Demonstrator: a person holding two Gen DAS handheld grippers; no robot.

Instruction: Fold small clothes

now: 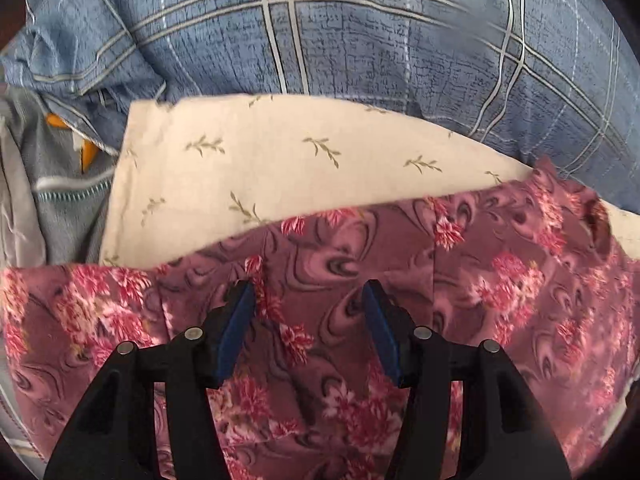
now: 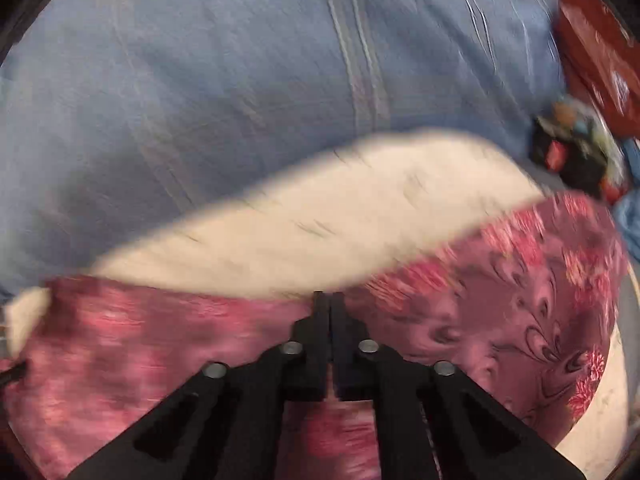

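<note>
Blue checked bedsheet [image 1: 360,40] covers the bed beyond my work, crumpled at the far left beside a grey knit garment [image 1: 60,184] with an orange patch. On it lies a cream cloth [image 1: 280,160] printed with small olive sprigs, and over its near edge the mauve floral garment [image 1: 500,260], soft and swirled with pink blossoms. My left hand-held gripper [image 1: 310,292] hangs above it, blue pads apart and empty. My right hand-held gripper [image 2: 329,300] is together at the garment's edge; blur hides whether fabric is pinched. Dark clutter [image 2: 576,152] sits far right.
</note>
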